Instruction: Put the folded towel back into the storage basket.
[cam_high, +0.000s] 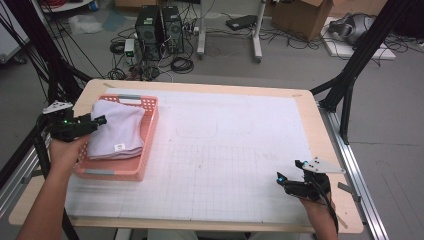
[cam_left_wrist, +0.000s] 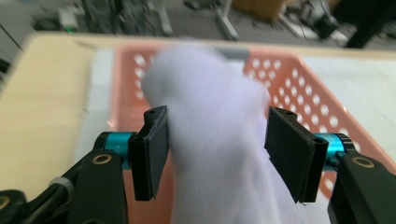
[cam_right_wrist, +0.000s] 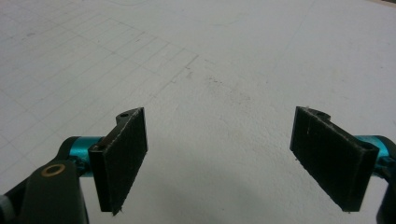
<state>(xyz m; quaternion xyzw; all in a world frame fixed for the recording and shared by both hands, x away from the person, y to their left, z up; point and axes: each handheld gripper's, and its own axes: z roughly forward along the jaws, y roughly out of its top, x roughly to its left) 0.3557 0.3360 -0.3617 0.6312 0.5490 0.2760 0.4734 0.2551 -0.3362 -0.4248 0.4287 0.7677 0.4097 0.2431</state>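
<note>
The white cloth (cam_high: 119, 131) lay folded in the pink basket (cam_high: 150, 131) at the table's (cam_high: 310, 120) left edge. The left gripper (cam_high: 99, 120) sat at the cloth's near-left side with its jaws apart, a fold of cloth rising between them; the blur made it hard to tell whether the pads (cam_left_wrist: 154, 151) touched it. Far right, the right gripper (cam_high: 281, 178) hovered over the white gridded mat (cam_high: 235, 150), jaws wide apart around nothing.

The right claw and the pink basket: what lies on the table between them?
Nothing. In the high view, only the bare white gridded mat stretches between the right claw and the pink basket, which holds folded white cloth.
</note>
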